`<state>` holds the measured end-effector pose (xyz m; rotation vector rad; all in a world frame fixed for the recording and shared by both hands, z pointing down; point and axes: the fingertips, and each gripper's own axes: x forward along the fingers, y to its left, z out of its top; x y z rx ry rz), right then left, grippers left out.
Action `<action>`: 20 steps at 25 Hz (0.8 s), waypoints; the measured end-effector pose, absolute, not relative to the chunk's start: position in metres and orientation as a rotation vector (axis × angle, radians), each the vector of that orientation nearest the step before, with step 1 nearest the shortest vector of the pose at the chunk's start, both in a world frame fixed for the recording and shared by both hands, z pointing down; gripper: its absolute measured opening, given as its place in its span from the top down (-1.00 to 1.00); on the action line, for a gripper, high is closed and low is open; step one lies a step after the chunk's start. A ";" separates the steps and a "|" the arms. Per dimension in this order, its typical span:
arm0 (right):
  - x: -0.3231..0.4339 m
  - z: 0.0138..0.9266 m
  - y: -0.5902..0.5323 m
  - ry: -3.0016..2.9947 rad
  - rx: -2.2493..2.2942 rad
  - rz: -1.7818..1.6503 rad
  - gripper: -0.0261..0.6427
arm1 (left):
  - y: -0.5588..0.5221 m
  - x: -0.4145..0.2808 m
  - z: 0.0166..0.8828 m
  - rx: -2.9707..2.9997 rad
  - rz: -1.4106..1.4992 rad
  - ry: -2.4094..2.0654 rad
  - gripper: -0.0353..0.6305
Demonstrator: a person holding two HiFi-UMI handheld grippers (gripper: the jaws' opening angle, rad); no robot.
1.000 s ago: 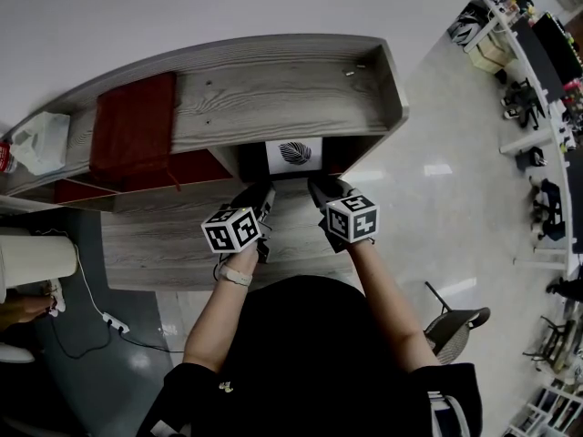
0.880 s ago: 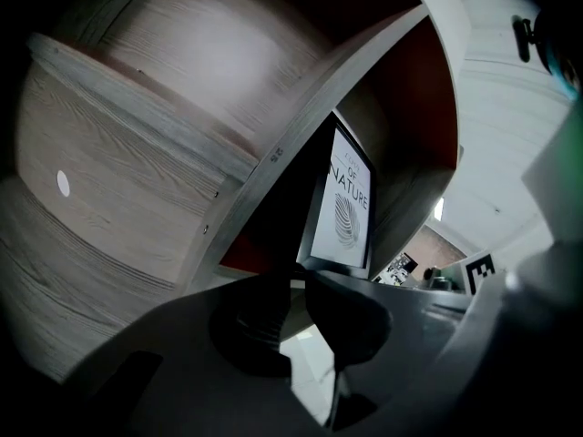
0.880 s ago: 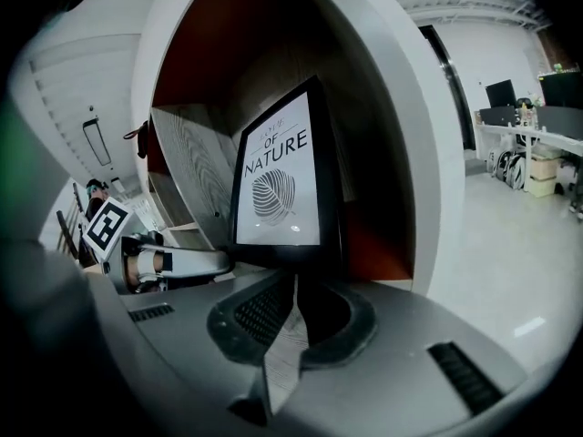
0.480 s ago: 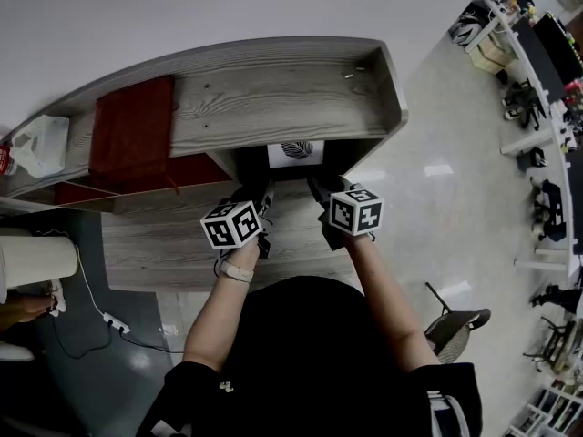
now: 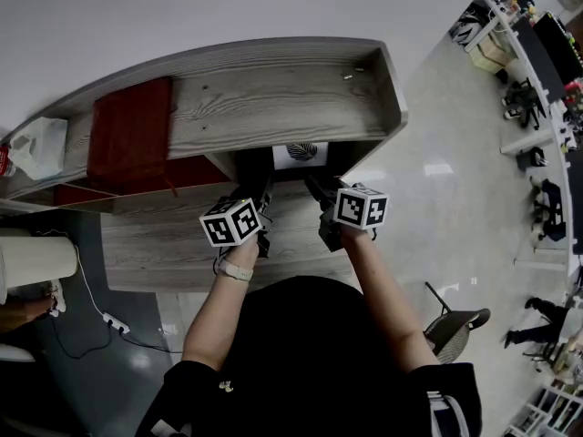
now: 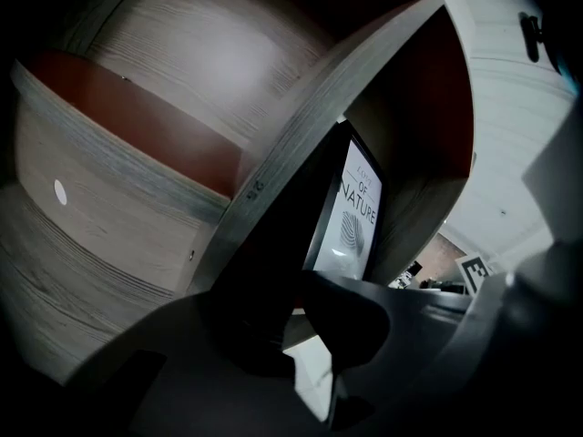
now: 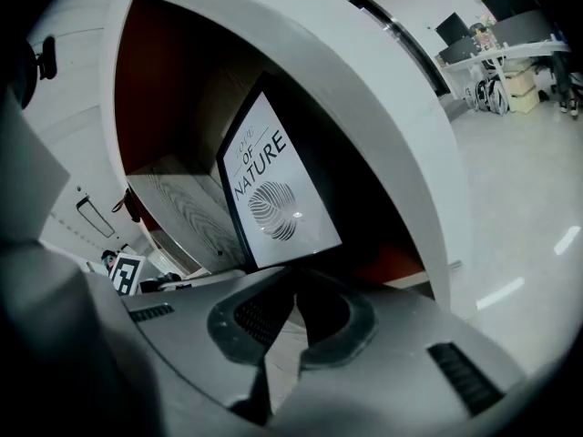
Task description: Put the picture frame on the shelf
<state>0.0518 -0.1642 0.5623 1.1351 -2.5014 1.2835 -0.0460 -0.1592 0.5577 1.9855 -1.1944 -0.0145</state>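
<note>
We log the picture frame (image 7: 273, 194) standing in the shelf (image 5: 273, 89) end compartment, face outward for display. Left tongs (image 6: 296, 308) have just been closing; right tongs (image 7: 293, 312) are narrow too. Both are empty, just short of it.

light: bright, even | floor (image 5: 437, 169) glare | gripper views: dark, fisheye-warped edges

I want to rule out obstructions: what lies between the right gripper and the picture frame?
Nothing. In the right gripper view the picture frame stands just beyond the right gripper, jaws slightly parted; whether they touch is unclear.
</note>
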 end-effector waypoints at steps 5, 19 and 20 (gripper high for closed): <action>0.049 0.561 -0.170 -2.504 1.189 1.274 0.93 | -0.157 -0.041 0.558 1.983 -0.015 -1.179 0.77; 0.034 0.555 -0.189 -2.385 1.383 1.025 0.94 | -0.153 -0.054 0.553 1.997 -0.011 -1.184 0.78; 0.034 0.555 -0.190 -2.373 1.388 1.019 0.94 | -0.152 -0.055 0.553 1.997 -0.013 -1.184 0.77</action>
